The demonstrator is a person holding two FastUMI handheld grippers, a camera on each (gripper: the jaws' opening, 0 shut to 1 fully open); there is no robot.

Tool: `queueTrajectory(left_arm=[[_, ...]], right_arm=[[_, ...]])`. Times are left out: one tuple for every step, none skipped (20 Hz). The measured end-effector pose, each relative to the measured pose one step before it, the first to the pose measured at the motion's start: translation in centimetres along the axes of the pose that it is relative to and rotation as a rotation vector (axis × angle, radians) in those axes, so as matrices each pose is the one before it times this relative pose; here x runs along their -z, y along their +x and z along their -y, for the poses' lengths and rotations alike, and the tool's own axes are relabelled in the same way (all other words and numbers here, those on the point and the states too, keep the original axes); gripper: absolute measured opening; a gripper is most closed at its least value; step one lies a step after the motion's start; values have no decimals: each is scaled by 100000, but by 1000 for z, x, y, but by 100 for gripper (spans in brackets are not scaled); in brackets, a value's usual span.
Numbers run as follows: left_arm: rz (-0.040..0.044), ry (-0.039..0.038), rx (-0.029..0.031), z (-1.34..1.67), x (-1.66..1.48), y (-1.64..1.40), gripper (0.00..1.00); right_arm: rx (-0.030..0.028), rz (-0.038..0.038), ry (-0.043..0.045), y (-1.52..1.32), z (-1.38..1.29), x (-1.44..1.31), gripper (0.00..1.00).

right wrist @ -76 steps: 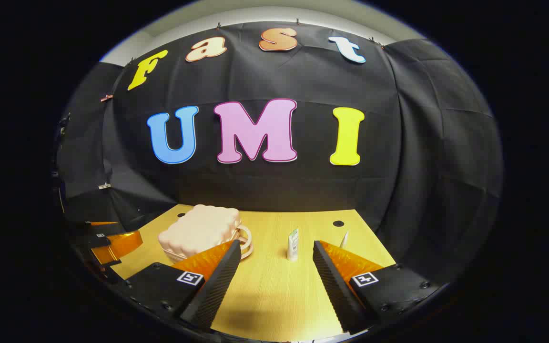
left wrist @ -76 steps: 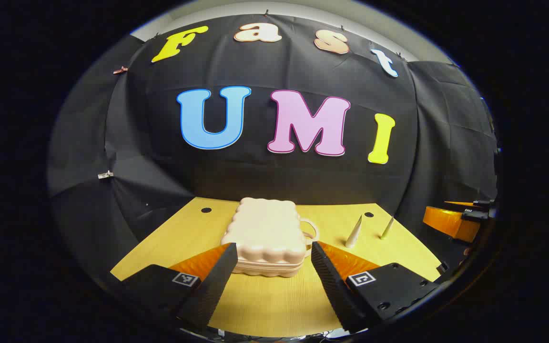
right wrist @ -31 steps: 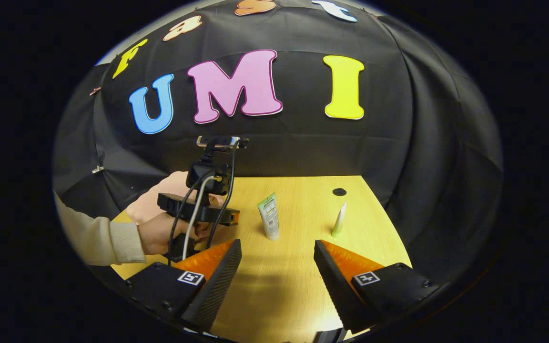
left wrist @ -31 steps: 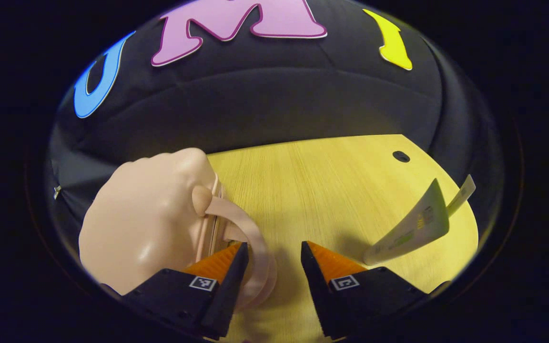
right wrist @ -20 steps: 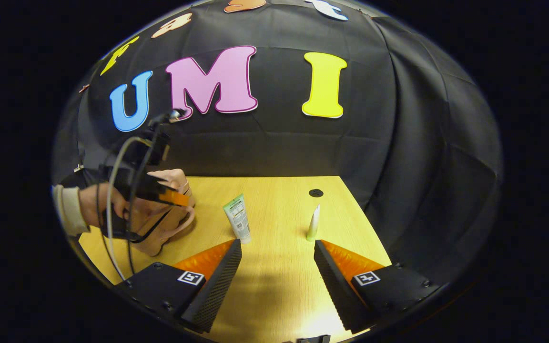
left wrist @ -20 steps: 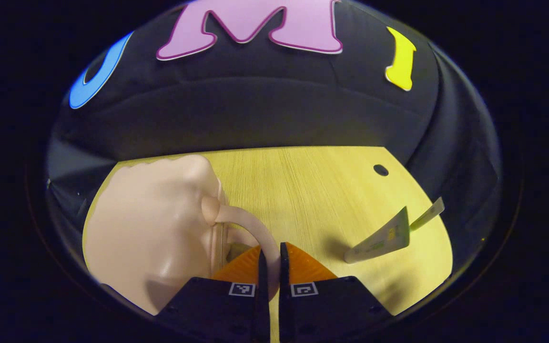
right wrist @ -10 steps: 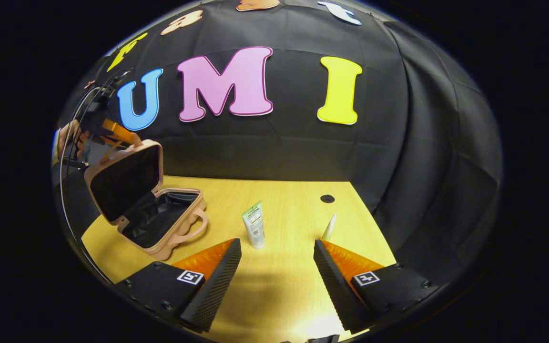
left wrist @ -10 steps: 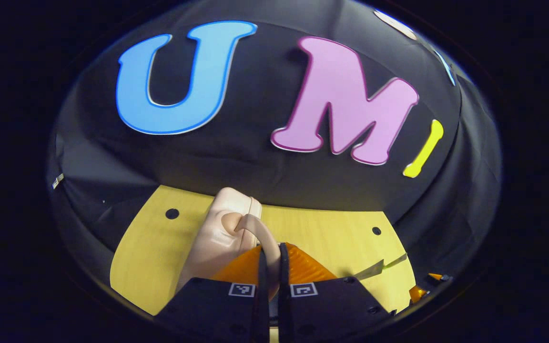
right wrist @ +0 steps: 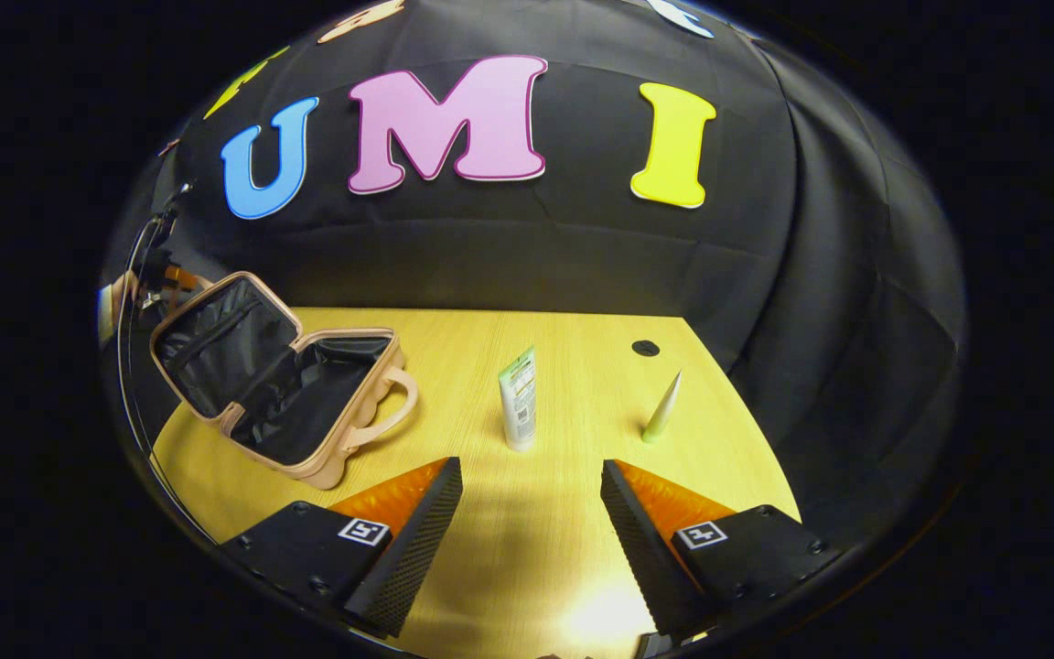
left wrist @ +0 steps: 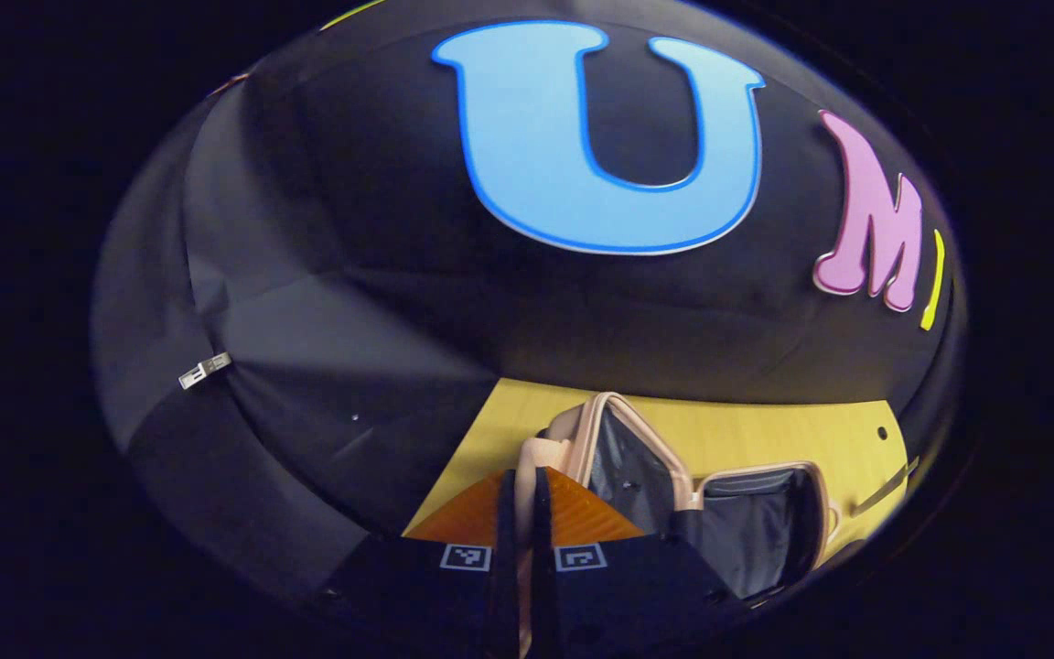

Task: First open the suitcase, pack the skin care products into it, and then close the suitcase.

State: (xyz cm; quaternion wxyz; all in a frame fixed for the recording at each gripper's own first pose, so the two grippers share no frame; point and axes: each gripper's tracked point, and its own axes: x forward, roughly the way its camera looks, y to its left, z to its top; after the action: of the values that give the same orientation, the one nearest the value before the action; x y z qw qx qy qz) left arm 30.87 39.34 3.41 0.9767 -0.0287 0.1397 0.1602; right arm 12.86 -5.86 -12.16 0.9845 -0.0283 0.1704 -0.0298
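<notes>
The pink suitcase (right wrist: 307, 462) lies open at the table's left, with black lining inside its lid (right wrist: 216, 343) and its base (right wrist: 326, 403). My left gripper (left wrist: 520, 476) is shut on the lid's handle (left wrist: 538, 450) and holds the lid (left wrist: 628, 458) tilted back; the base (left wrist: 765, 531) lies to its right. Behind the lid, the left gripper (right wrist: 161, 275) and a hand show at the far left. A green-and-white tube (right wrist: 519, 400) stands upright mid-table, and a small pale green pointed tube (right wrist: 662, 407) stands to its right. My right gripper (right wrist: 532, 485) hangs open above the table's near part, in front of both tubes.
The wooden table (right wrist: 536, 549) has a round black hole (right wrist: 645, 348) near its back right corner. Black cloth walls close it in at the back and on both sides. Bare wood lies between the suitcase and the tubes.
My left gripper has swung the lid farther back and to the left, so the suitcase stands wider open. The right gripper has tipped slightly downward and stays open.
</notes>
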Motion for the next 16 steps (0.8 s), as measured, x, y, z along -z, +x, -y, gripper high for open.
queueTrajectory(left_arm=[[-3336, -3399, -1408, -1021, 1860, 1815, 11], [-3665, -3395, -1282, -988, 1713, 1846, 11], [-3108, -2264, -719, -1020, 1720, 1532, 11], [-2832, -1218, 72, -732, 1531, 1473, 11], [-4286, 1148, -104, -383, 1354, 1613, 11], [-2020, 1732, -1828, -25, 475, 646, 11], [-209, 1293, -3523, -96, 161, 290, 12], [3822, 1401, -5956, -668, -408, -335, 20], [5427, 426, 1447, 486, -1099, -1156, 38], [4822, 3253, 2705, 1462, -1245, -1317, 53], [5356, 5686, -334, 1404, -755, -1429, 88], [4531, 3733, 165, 1281, -1145, -2853, 100], [5544, 2118, 968, 1822, -1431, -2023, 96], [8152, -229, 4144, 3222, -2514, -3705, 96], [6418, -1396, 4584, 3064, -2645, -3167, 95], [5508, -1070, 3867, 3159, -2147, -2347, 96]], right_arm=[[768, -1349, -2070, 296, -165, 585, 97], [737, -1471, -1275, 66, -188, 543, 97], [294, -625, 657, 152, -186, 248, 98], [408, -722, 1846, -84, -51, 284, 98], [1433, 671, 2396, 95, 120, 162, 98], [1530, 463, 929, 299, 355, 126, 98], [1333, -228, 639, 226, 391, 111, 98], [1338, 74, 1364, -35, 440, 21, 98], [614, 1574, 1363, -138, 349, -510, 98], [702, 2711, 1162, -102, 427, -760, 98], [1337, 2038, 169, -40, 993, -489, 97], [1456, -296, -115, -53, 968, 100, 97], [1481, 387, 552, 18, 817, -186, 97], [1500, 814, 1763, 52, 955, -387, 98], [1040, 766, 1201, 73, 649, -334, 97], [1233, 774, 749, 159, 770, -450, 97]])
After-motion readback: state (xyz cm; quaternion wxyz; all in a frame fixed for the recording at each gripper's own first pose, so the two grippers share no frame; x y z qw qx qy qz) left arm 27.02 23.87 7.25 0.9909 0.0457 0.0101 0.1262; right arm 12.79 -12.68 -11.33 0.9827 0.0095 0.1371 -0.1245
